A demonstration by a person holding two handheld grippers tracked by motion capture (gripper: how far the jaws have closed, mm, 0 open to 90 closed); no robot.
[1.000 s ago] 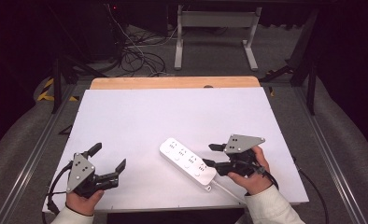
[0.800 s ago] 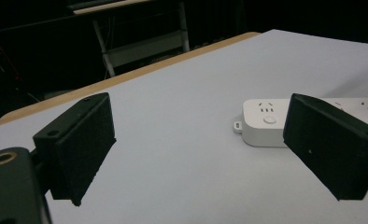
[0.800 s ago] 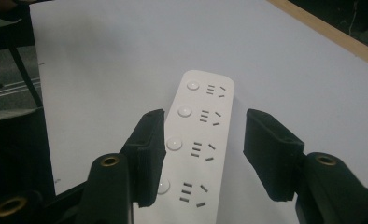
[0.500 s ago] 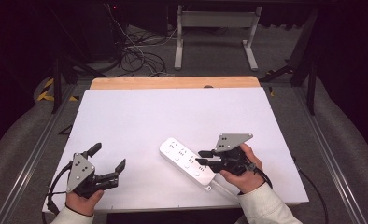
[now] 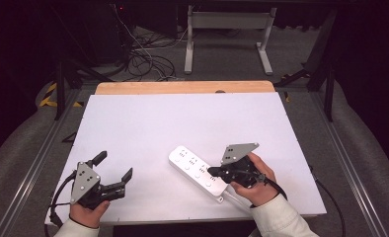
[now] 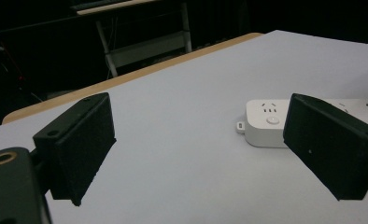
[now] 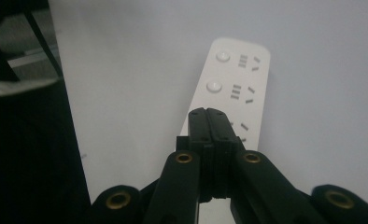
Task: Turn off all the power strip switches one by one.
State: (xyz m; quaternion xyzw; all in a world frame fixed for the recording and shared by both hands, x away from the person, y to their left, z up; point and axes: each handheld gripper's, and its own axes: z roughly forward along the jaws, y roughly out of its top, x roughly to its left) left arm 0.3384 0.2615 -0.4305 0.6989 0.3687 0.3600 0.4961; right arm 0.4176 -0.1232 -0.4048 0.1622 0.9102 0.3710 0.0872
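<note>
Item: right gripper (image 5: 213,170), jaws pressed together, tip over power strip (image 5: 196,166), apparently to press a switch button. Left gripper (image 5: 114,172), jaws wide, idle at 7 o'clock. Strip lies at 5 o'clock on white table (image 5: 182,118).

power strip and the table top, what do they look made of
Power strip: looks like moulded white plastic, smooth with a slight sheen; rounded corners and round buttons show in the right gripper view. Table top: a matte white sheet, perhaps laminate or paper, over what looks like light wood showing along the far edge.
</note>
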